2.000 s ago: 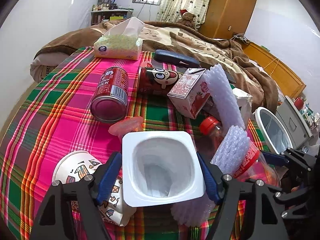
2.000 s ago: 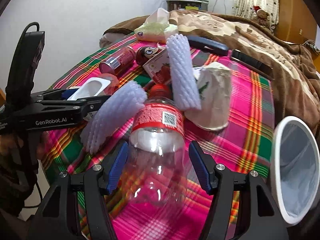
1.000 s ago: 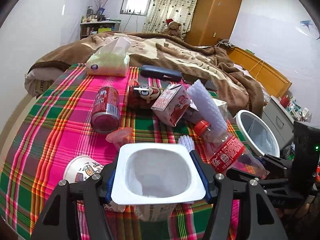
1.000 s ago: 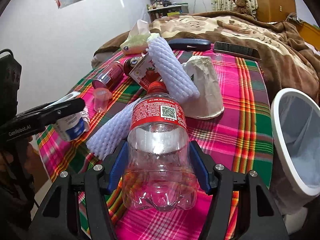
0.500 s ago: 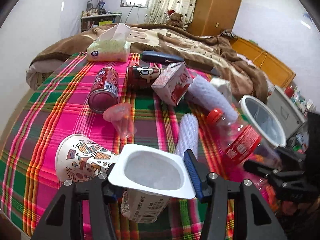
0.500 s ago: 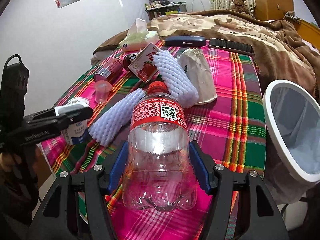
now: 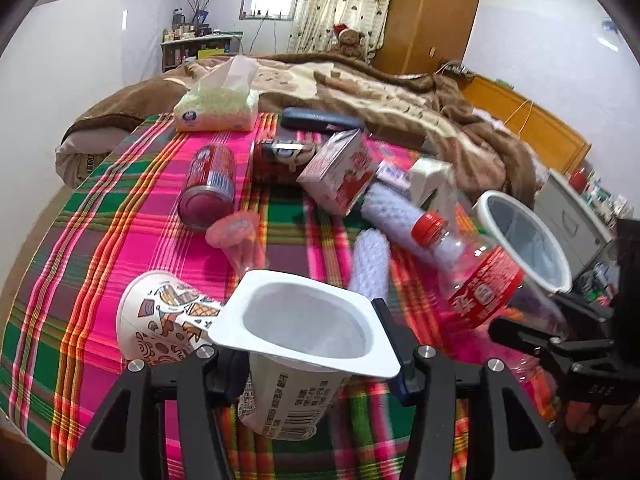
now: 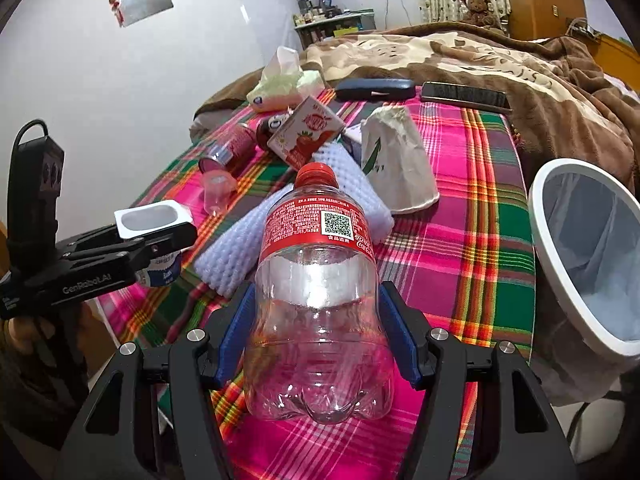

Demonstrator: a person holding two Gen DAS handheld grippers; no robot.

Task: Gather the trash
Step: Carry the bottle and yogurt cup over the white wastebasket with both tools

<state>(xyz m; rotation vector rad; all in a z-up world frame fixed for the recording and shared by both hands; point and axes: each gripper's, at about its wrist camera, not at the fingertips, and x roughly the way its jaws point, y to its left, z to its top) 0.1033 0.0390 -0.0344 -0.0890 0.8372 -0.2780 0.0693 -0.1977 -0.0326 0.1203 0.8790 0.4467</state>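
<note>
The left gripper (image 7: pixel 308 356) has its jaws partly closed on a white yogurt cup (image 7: pixel 304 332), the blue pads pressing its sides just under the wide rim; the jaws have just been closing in on it. The cup is upright, mouth up, lifted above the plaid cloth (image 7: pixel 100 240) of the desk, with a patterned paper cup (image 7: pixel 160 316) lying on its side just beside it.

The right gripper (image 8: pixel 320 340) has its jaws fairly wide and clamped on the clear lower body of a plastic bottle (image 8: pixel 316 280) with a red label and red cap. The bottle points away from the camera, raised over the cloth.

Out on the desk lie two white foam sleeves (image 8: pixel 240 248), a strawberry milk carton (image 8: pixel 306 132), a red can (image 7: pixel 210 184), a small pink cup (image 8: pixel 218 190), a crumpled white paper cup (image 8: pixel 396 168) and a tissue pack (image 7: pixel 218 110). A white-rimmed bin (image 8: pixel 560 248) with a liner stands off the desk's edge, to the right of the bottle.
</note>
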